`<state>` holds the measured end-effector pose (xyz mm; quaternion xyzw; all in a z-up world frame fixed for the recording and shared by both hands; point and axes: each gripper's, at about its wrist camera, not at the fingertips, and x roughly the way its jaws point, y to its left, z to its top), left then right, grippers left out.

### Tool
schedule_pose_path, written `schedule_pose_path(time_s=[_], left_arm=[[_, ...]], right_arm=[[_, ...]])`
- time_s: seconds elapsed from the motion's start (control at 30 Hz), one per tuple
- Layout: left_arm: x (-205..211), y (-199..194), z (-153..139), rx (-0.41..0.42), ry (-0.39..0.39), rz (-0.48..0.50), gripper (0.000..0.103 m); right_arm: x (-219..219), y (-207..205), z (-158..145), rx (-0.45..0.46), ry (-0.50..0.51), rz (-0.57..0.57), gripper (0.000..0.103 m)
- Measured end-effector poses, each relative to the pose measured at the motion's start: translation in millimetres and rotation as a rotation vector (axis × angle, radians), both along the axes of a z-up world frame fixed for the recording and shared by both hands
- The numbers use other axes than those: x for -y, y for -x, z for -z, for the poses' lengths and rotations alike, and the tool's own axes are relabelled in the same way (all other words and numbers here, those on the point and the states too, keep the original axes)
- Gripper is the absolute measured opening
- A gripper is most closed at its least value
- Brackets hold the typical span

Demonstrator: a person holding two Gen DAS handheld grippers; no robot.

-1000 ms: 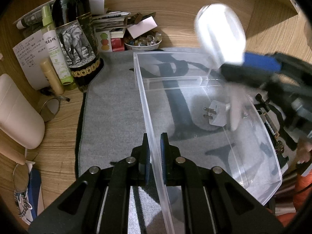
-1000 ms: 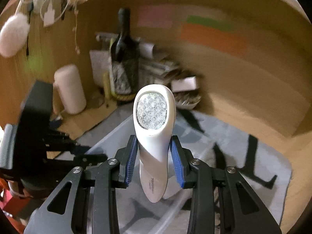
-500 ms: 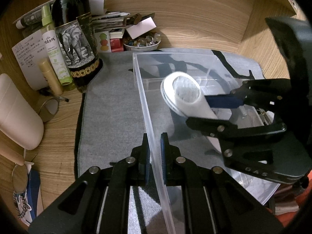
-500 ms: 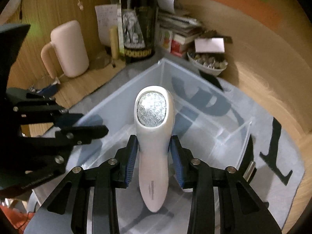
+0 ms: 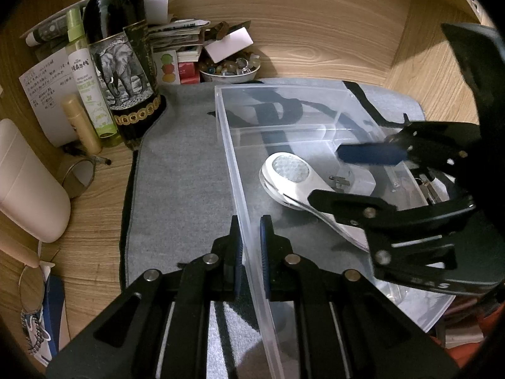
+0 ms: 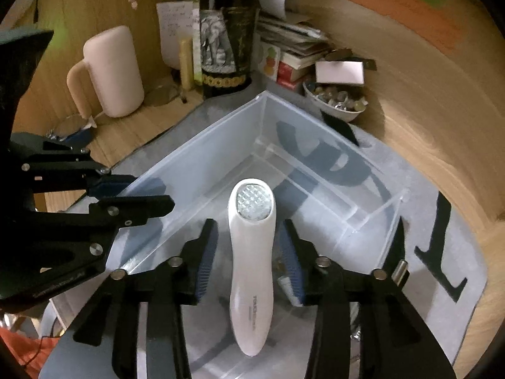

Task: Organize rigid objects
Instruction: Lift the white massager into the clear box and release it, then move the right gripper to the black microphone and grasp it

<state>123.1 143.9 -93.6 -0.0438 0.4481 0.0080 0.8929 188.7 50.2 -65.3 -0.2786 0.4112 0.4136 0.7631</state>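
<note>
Left gripper (image 5: 249,246) clamped on clear bin (image 5: 230,158) wall, right gripper (image 6: 249,252) jaws just opened, white handheld device (image 6: 252,252) released between them, laid in bin.

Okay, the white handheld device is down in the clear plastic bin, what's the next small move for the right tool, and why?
Probably lift the right tool straight up and out. Its jaws have just been opening and stand clear of the white handheld device, which lies in the clear plastic bin. The left tool is clamped on the bin's wall, steadying it.
</note>
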Motion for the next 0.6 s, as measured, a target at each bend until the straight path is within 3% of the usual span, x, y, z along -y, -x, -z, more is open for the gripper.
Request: schedule_pose_path(time_s=[0.3, 0.6], left_arm=[[1.6, 0.7, -0.3, -0.002, -0.007, -0.001, 0.01], [1.5, 1.0, -0.3, -0.003, -0.008, 0.0, 0.01]], right_arm=[[22.3, -2.0, -32.5, 0.098, -0.079, 0.058, 0.069], [76.8, -17.6, -68.5, 0.198, -0.146, 0.196, 0.072]])
